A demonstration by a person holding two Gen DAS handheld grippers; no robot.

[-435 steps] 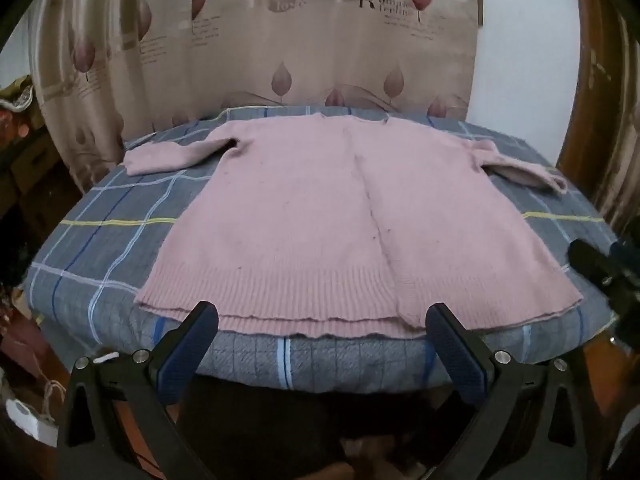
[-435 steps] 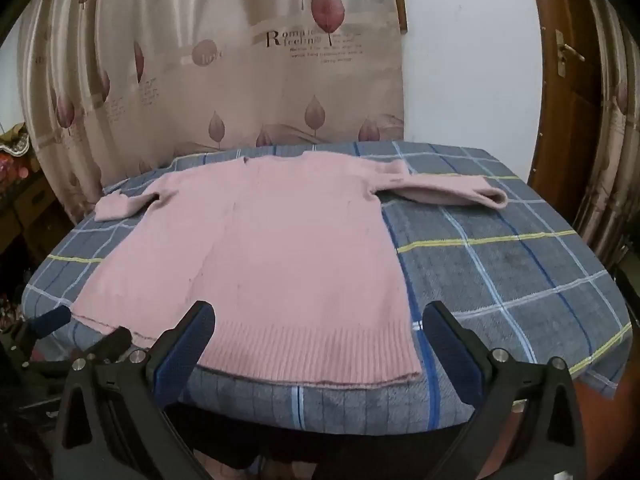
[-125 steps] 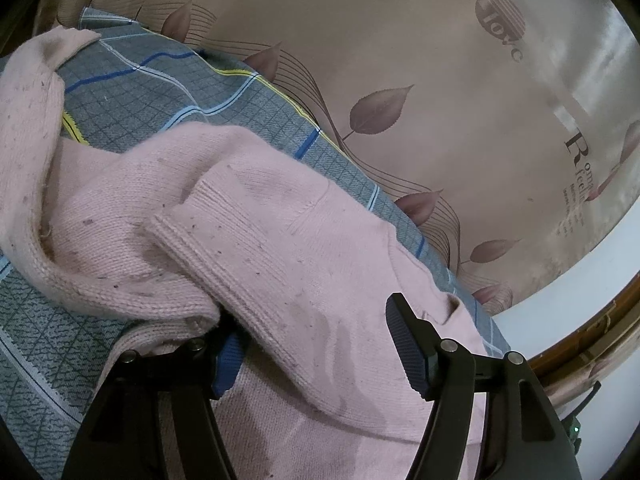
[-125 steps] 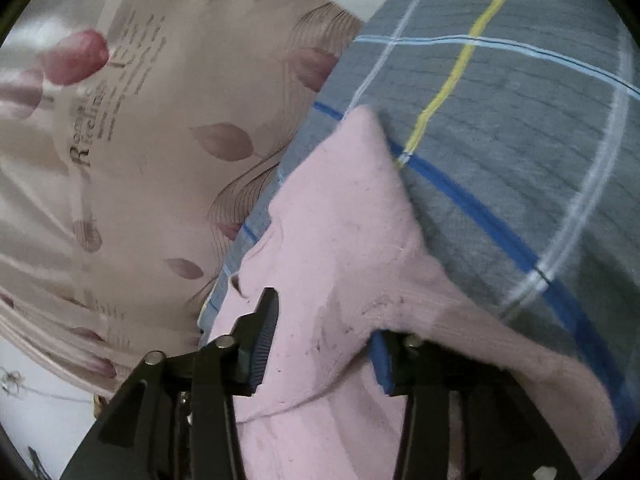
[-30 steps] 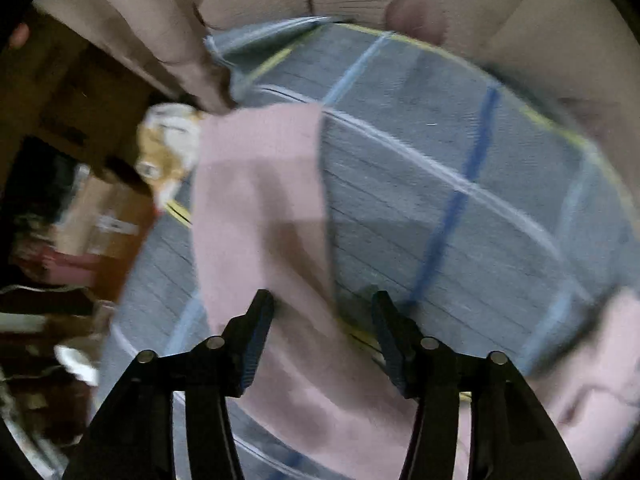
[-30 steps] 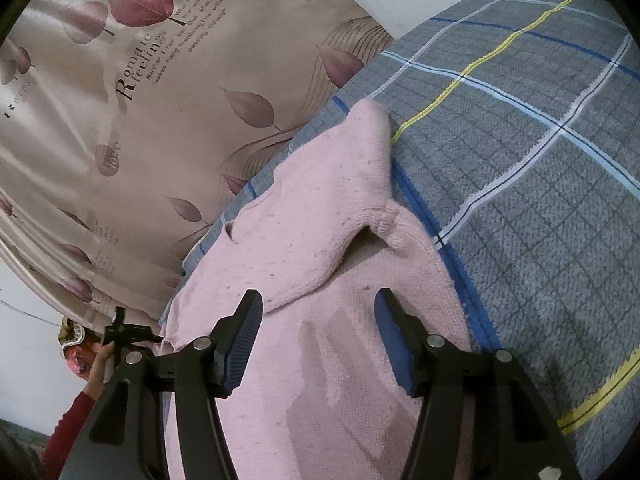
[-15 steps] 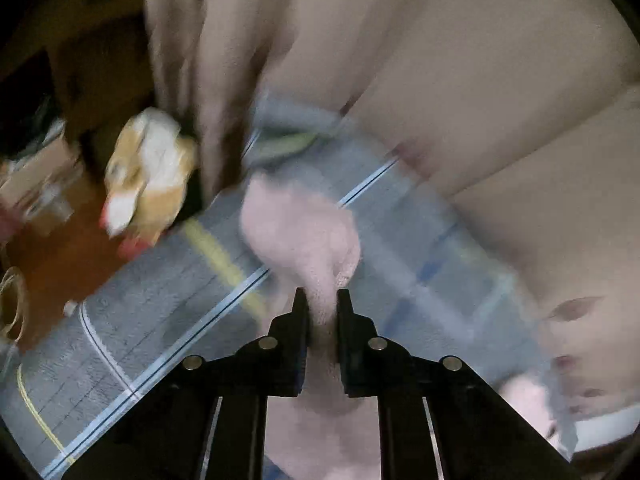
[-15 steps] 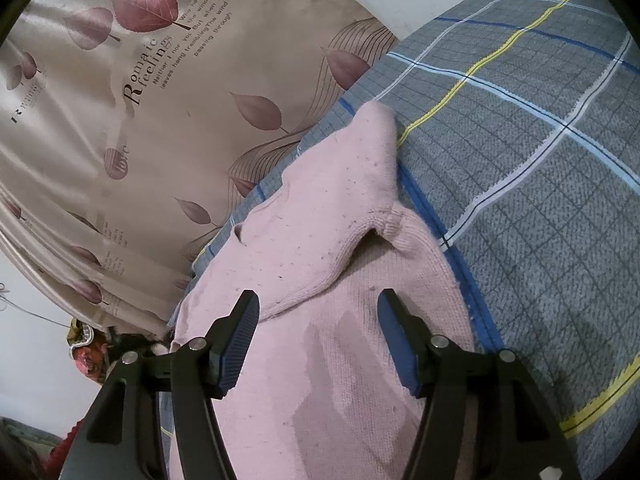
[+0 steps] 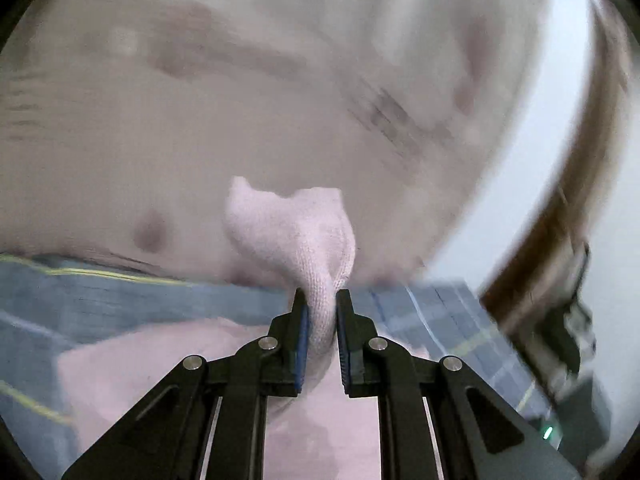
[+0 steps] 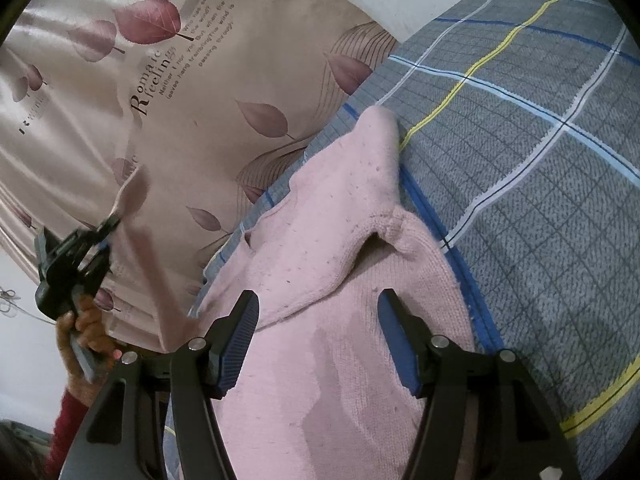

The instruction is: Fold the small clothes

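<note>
One sleeve [image 9: 304, 240] is hanging from the left tongs [image 9: 320, 320], pinched tight.
Right tongs [image 10: 318, 344] are gaping wide, empty, over the sweater [image 10: 340, 360]; the thin pinch may be slipping, dropping the cuff mid-fold.

curtain [image 9: 280, 80] motion-blurred, plaid cloth [image 9: 120, 296] smeared, sweater [image 9: 320, 420] cut off below

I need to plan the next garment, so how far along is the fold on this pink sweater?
Early to midway. Done: one sleeve already lies folded across the pink sweater on the plaid cloth. In hand: the left gripper is shut on the other sleeve, lifted above the table. The right gripper hangs open over the body, holding nothing. Left: lay that sleeve in, then fold the body.
</note>
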